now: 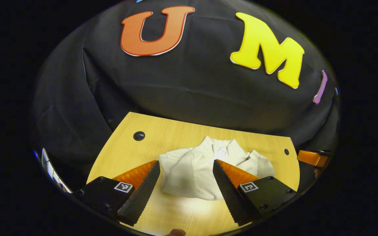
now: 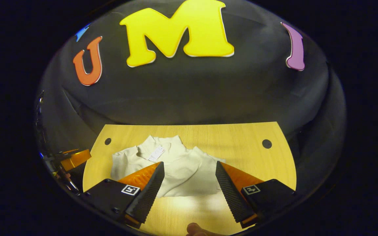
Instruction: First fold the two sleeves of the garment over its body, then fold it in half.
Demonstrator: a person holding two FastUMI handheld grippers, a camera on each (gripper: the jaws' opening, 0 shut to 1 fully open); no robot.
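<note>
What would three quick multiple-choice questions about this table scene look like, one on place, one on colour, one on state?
1. Where does the garment lie?
A. on the wooden table
B. on the floor
C. held up in the air

2. What colour is the garment?
A. red
B. off-white
C. navy

3. How do the left gripper and right gripper stand?
A. both clamped on cloth
B. one open, one shut
C. both open

Answers: 1 A, it rests flat on the wood; 2 B, pale cream cloth; 3 C, each pair of fingers is spread, gripping nothing.
</note>
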